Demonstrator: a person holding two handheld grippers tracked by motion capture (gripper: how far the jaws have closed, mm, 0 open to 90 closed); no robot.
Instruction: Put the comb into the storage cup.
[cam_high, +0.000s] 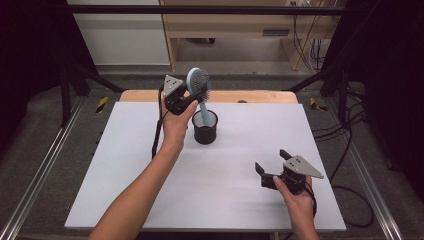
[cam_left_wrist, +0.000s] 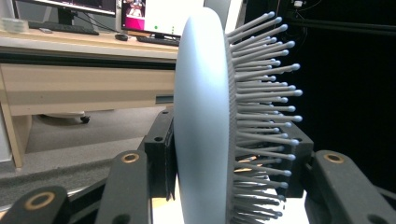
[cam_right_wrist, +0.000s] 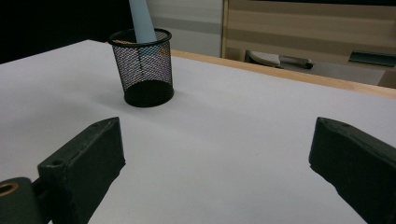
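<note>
i have the left gripper clamped on the head of the pale blue hairbrush, one jaw on its smooth back and one among the bristles. the brush stands upright, its handle down inside the black mesh cup at the back of the white table. my right gripper rests well apart near the front right, jaws wide and empty.

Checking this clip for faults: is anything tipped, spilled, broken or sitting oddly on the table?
Nothing stands out. The mesh cup stands upright on the table, the hairbrush has its handle in the cup, its head clamped by the left gripper. The right gripper is open, apart.
</note>
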